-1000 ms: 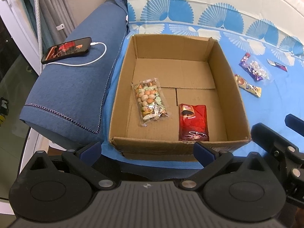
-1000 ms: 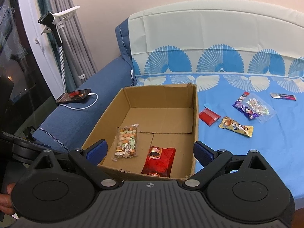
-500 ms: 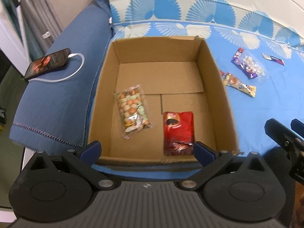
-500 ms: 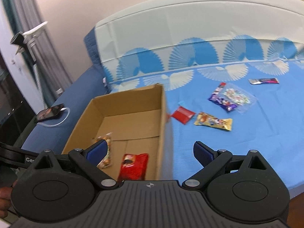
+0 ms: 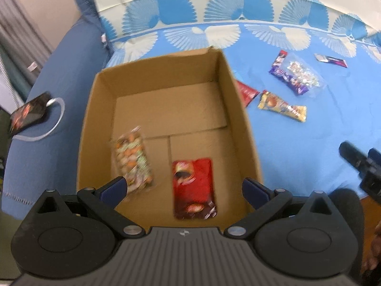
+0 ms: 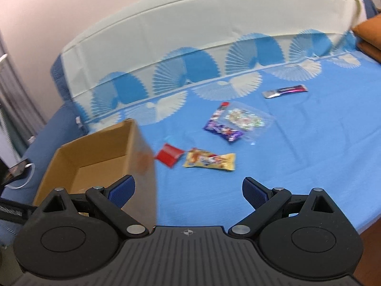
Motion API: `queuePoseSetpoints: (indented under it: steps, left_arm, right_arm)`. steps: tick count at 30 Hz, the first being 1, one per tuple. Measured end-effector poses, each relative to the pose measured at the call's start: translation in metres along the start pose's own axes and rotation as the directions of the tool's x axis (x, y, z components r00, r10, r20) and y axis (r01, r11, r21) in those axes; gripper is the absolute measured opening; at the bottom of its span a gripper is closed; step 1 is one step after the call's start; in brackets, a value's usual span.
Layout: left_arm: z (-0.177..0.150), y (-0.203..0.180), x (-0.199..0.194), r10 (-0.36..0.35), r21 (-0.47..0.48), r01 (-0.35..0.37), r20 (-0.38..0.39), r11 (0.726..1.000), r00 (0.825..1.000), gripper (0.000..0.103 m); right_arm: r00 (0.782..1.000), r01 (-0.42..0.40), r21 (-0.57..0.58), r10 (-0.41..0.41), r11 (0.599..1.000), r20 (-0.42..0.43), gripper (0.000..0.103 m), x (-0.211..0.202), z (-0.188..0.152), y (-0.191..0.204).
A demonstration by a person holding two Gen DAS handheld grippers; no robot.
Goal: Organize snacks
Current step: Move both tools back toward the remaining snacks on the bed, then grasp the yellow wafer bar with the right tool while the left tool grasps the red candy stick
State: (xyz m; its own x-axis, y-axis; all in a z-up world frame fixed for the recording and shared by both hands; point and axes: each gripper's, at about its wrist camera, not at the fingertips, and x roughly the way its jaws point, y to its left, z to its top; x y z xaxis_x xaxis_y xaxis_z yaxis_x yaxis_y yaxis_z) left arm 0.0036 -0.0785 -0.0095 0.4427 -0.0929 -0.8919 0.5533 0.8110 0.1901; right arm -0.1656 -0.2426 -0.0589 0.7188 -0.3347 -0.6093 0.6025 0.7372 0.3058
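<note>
Both grippers' fingers wide and empty, cardboard box (image 6: 100, 152) blurred, its contents mostly hidden in right view

Left gripper (image 5: 183, 188): black ribbed body, round discs, silver screws
Right gripper (image 6: 188, 190): same build
Fingers (image 6: 121, 188): blue pads

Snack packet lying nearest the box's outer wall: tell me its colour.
Red packet, clearest in the right wrist view.

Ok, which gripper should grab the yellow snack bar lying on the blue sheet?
Right. The right gripper is open and faces the yellow snack bar directly. The left gripper, also open, hangs over the cardboard box, with the bar off to its right.
</note>
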Motion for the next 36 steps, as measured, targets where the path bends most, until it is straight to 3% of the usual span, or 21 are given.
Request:
queuePoseSetpoints:
  steps: [7, 10, 13, 18, 23, 25, 27, 29, 32, 36]
  left_arm:
    - [0.084, -0.057, 0.018, -0.086, 0.036, 0.086, -0.005, 0.996, 0.996, 0.103]
    - [0.123, -0.091, 0.046, -0.122, 0.038, 0.124, -0.056, 0.991, 0.991, 0.103]
    - [0.154, -0.118, 0.085, -0.126, 0.024, 0.131, -0.153, 0.991, 0.98, 0.103]
    - [0.178, -0.132, 0.121, -0.077, 0.0, 0.078, -0.166, 0.997, 0.983, 0.103]
    - [0.19, -0.136, 0.148, -0.047, 0.003, 0.049, -0.202, 0.999, 0.978, 0.103]
    - [0.194, -0.14, 0.156, -0.043, 0.016, 0.048, -0.21, 0.999, 0.977, 0.103]
    - [0.197, -0.146, 0.165, -0.046, 0.022, 0.052, -0.22, 0.998, 0.975, 0.103]
    - [0.2, -0.149, 0.171, -0.057, 0.017, 0.063, -0.228, 0.998, 0.972, 0.103]
    - [0.202, -0.156, 0.178, -0.073, 0.009, 0.078, -0.231, 0.997, 0.97, 0.103]
    - [0.204, -0.171, 0.191, -0.113, -0.009, 0.114, -0.248, 0.993, 0.962, 0.103]
  right_arm:
    - [0.996, 0.082, -0.038, -0.081, 0.996, 0.02, 0.097, 0.043, 0.006, -0.041]
    - [0.996, 0.086, -0.09, -0.085, 0.992, 0.017, 0.097, 0.07, 0.009, -0.06]
    - [0.999, 0.021, -0.144, -0.025, 0.989, -0.023, 0.097, 0.107, 0.016, -0.076]
    - [0.99, -0.087, -0.256, 0.054, 0.963, -0.131, 0.097, 0.176, 0.027, -0.078]
    - [0.984, -0.138, -0.399, 0.079, 0.906, -0.162, 0.097, 0.229, 0.022, -0.052]
    - [0.979, -0.168, -0.433, 0.1, 0.886, -0.176, 0.086, 0.239, 0.016, -0.043]
    - [0.974, -0.187, -0.465, 0.102, 0.865, -0.203, 0.03, 0.243, 0.01, -0.039]
    - [0.975, -0.166, -0.462, 0.074, 0.871, -0.21, 0.022, 0.239, 0.006, -0.042]
    - [0.98, -0.104, -0.402, 0.024, 0.91, -0.198, 0.02, 0.225, 0.007, -0.06]
    - [0.978, 0.057, -0.179, -0.091, 0.982, -0.188, 0.02, 0.206, 0.022, -0.113]
